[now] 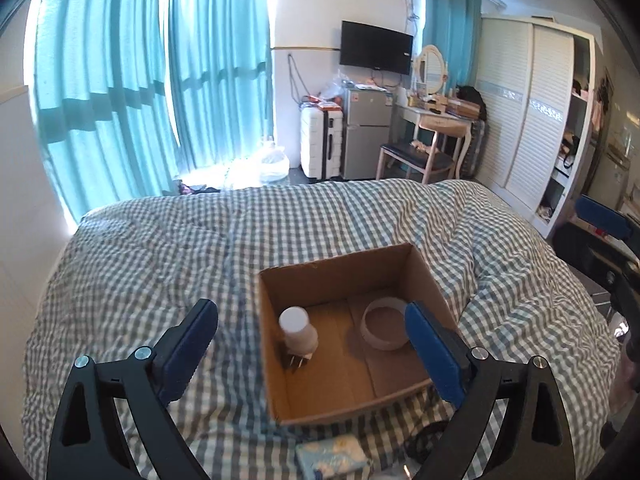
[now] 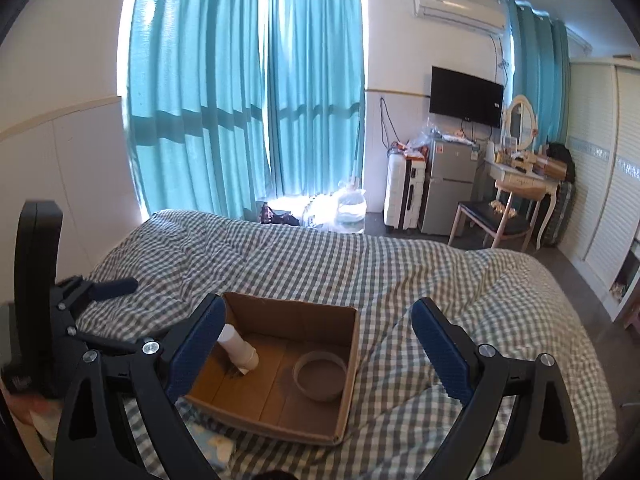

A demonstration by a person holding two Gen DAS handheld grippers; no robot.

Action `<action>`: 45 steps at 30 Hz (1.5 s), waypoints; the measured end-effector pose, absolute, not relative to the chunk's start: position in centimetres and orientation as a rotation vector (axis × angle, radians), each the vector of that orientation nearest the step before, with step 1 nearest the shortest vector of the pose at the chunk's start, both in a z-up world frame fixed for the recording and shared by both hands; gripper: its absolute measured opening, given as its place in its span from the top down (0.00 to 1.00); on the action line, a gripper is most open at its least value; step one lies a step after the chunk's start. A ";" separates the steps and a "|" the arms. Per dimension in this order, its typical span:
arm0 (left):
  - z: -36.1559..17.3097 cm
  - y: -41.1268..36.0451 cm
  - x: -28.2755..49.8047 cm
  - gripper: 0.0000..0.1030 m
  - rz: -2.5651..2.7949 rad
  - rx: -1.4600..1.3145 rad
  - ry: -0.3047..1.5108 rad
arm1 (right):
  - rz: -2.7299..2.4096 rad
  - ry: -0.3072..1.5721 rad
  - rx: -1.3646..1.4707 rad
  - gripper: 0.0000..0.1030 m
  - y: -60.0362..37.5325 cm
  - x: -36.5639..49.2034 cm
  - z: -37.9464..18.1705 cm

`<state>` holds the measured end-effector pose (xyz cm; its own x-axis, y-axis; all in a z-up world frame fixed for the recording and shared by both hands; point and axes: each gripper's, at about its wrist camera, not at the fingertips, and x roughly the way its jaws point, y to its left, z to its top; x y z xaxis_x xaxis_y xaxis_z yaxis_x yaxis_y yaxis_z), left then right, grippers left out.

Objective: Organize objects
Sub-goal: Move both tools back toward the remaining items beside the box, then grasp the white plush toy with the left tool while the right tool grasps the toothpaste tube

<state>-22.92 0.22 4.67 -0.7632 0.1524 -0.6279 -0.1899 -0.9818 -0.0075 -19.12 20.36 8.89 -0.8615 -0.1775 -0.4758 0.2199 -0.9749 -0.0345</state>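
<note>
An open cardboard box (image 1: 424, 276) sits on the checked bed cover; it also shows in the right wrist view (image 2: 352, 344). Inside stand a white bottle (image 1: 298, 330) (image 2: 238, 346) at the left and a white tape ring (image 1: 384, 322) (image 2: 320, 374) at the right. My left gripper (image 1: 312, 356) is open and empty, held above the box's near left part. My right gripper (image 2: 318, 354) is open and empty, above the box. A light blue packet (image 1: 332, 458) (image 2: 216, 446) and a black object (image 1: 424, 438) lie on the bed in front of the box.
The bed (image 1: 160, 248) fills the foreground. Beyond its far edge are teal curtains (image 1: 140, 80), a white suitcase (image 1: 320, 144), a small fridge (image 1: 366, 136), a dressing table with chair (image 1: 432, 136) and a wardrobe (image 1: 528, 120). The other gripper shows at each view's edge (image 2: 60, 304).
</note>
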 end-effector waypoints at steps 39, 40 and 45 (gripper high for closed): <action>-14.2 5.9 -3.8 0.25 2.635 -1.303 0.272 | -2.799 0.116 1.043 0.08 21.4 -2.0 -6.1; -14.5 6.2 -3.8 0.34 2.616 -1.310 0.284 | -2.797 0.117 1.042 0.08 21.3 -1.9 -6.2; -14.7 6.4 -3.7 0.56 2.551 -1.332 0.275 | -2.779 0.128 1.065 0.08 20.8 -2.0 -6.8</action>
